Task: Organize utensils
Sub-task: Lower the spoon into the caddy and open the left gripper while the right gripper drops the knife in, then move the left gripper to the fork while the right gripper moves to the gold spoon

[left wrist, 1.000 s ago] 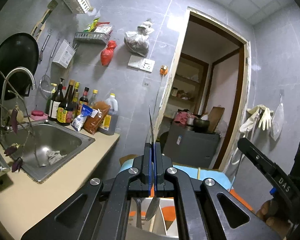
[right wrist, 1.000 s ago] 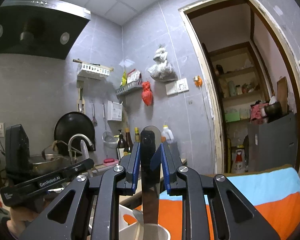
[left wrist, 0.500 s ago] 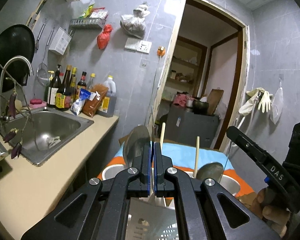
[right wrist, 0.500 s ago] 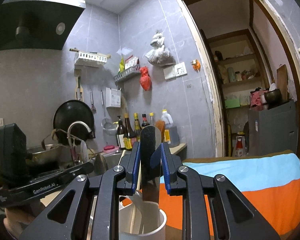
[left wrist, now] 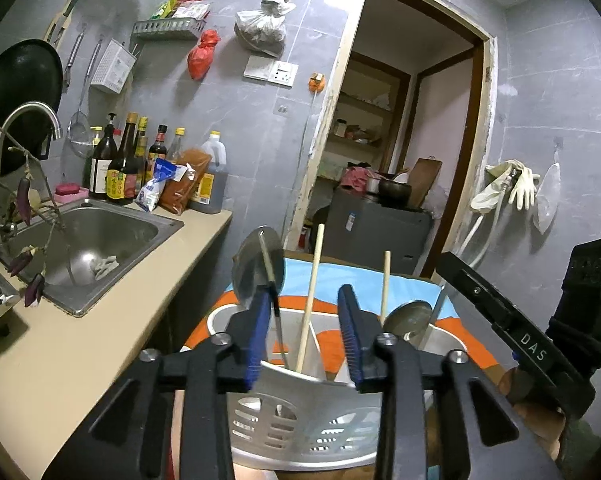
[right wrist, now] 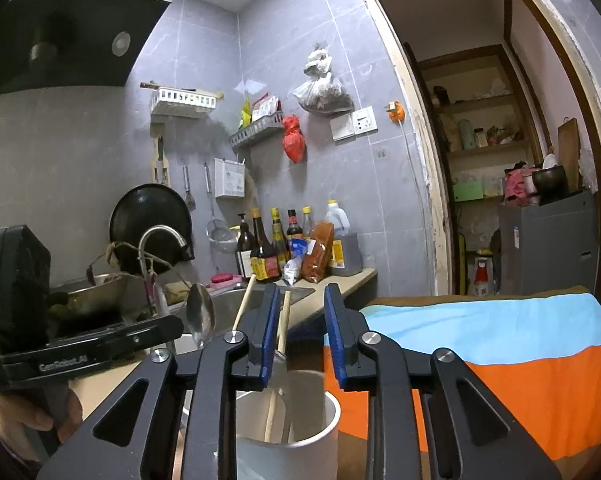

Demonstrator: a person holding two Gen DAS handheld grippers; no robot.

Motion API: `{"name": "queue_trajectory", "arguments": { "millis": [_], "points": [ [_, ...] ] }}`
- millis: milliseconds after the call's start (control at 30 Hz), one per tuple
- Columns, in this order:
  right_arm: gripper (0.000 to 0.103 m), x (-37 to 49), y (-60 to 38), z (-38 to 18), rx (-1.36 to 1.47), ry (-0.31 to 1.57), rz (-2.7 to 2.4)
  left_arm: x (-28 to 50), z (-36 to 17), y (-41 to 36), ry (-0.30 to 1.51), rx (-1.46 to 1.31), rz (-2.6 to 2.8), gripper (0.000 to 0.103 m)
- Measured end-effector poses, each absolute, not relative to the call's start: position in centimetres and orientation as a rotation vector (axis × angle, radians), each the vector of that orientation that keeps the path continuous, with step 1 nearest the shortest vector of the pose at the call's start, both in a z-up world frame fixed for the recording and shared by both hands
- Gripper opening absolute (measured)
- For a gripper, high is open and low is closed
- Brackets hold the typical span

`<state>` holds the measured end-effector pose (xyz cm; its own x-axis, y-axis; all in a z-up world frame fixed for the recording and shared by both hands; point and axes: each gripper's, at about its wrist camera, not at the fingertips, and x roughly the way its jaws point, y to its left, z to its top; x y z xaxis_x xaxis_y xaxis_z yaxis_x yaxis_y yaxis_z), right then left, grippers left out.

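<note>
**Utensils dropped into caddy; both grips let go**

Step in hand: release. My left hand-held gripper [left wrist: 304, 334] has just been opening; its blue pads stand apart, with the flat metal utensil [left wrist: 260, 264] leaning against the inner face of the left pad, seemingly no longer pinched. A wooden chopstick [left wrist: 311, 292] stands between the pads, touching neither.

My right hand-held gripper [right wrist: 300, 334] has also just been opening. Its pads are partly spread, nothing clamped; a chopstick passes just inside its left pad.

The white utensil holder [left wrist: 300, 412] sits directly below and ahead of both grippers, on the striped cloth [right wrist: 480, 344]. It is slotted low on its wall. A second spoon [left wrist: 406, 316] rests to the right.

Next, I judge: back both grippers up and clear without snagging the leaning handles.
</note>
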<state>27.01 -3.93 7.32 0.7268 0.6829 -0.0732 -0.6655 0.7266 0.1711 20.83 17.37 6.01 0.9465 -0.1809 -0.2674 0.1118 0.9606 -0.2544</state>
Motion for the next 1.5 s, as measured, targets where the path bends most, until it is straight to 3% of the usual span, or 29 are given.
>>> {"name": "queue_trajectory", "arguments": {
  "millis": [133,200,267,333,467,533,733,1100,1500],
  "points": [
    [0.026,26.7,-4.5,7.8,0.155,0.125,0.743,20.6,6.4,17.2,0.297,-0.239,-0.157,0.035],
    [0.029,26.6,-5.0,8.2,0.168,0.115,0.742,20.3,6.7,17.1,0.288,-0.233,-0.154,0.041],
    [0.034,26.3,-5.6,8.6,0.173,0.103,0.734,19.9,7.0,16.8,0.273,-0.223,-0.144,0.054],
    [0.048,26.1,-6.3,9.0,0.183,0.094,0.726,19.6,7.4,16.5,0.258,-0.216,-0.134,0.064],
    [0.063,25.4,-8.3,9.7,0.196,0.075,0.697,18.8,8.3,15.5,0.218,-0.199,-0.111,0.085],
    [0.078,24.9,-9.6,10.0,0.209,0.055,0.680,18.5,8.6,14.8,0.197,-0.180,-0.101,0.091],
    [0.103,23.5,-14.2,10.8,0.237,-0.002,0.608,17.5,9.3,11.3,0.134,-0.093,-0.092,0.099],
    [0.103,20.4,-21.2,9.7,0.123,-0.002,0.459,17.6,8.4,5.3,0.117,-0.063,-0.203,0.100],
    [0.103,20.7,-25.6,6.4,-0.022,0.168,0.382,19.6,5.4,-0.6,0.285,-0.033,-0.351,0.100]
  ]
}}
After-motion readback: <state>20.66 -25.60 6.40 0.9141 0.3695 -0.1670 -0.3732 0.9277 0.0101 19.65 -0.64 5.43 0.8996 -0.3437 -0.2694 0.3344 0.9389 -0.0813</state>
